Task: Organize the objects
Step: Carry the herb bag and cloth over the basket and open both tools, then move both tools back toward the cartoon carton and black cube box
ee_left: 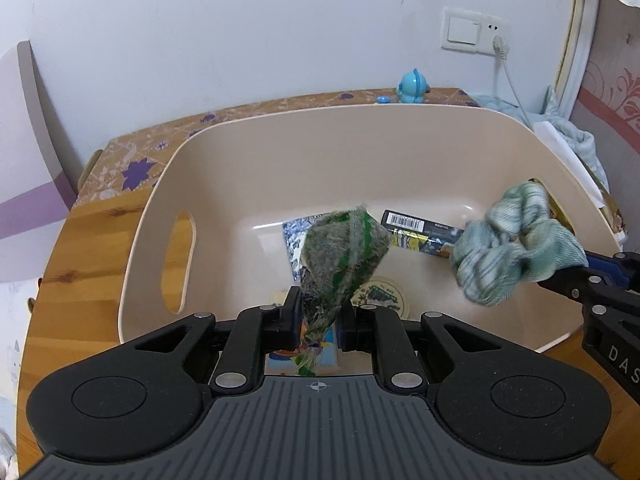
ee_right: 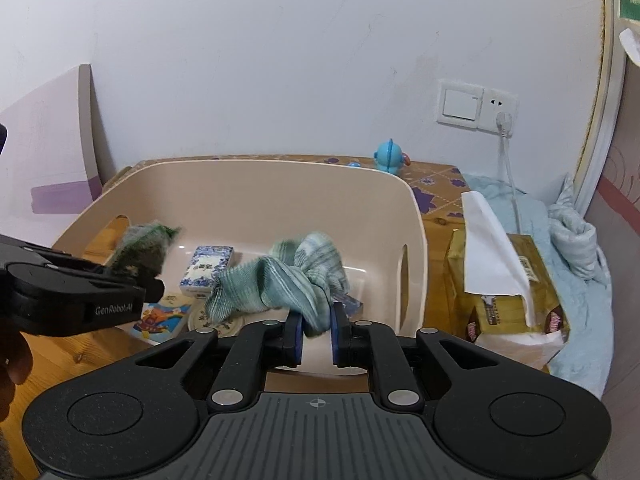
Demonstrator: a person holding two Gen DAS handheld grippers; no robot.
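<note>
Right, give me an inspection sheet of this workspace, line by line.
Surface: wooden table, patterned cloth at the back.
Job's things: beige bin holding a blue-and-white box, a dark barcoded box, a round coaster and a colourful card; clear bag of dark leaves and knotted green cloth held above it.
Clutter: tissue pack, blue toy, light blue fabric.
Grippers: left gripper shut on the bag; right gripper shut on the cloth.
Cables: white cord plugged into the wall socket.
Surroundings: white wall, purple-banded board leaning on it.
</note>
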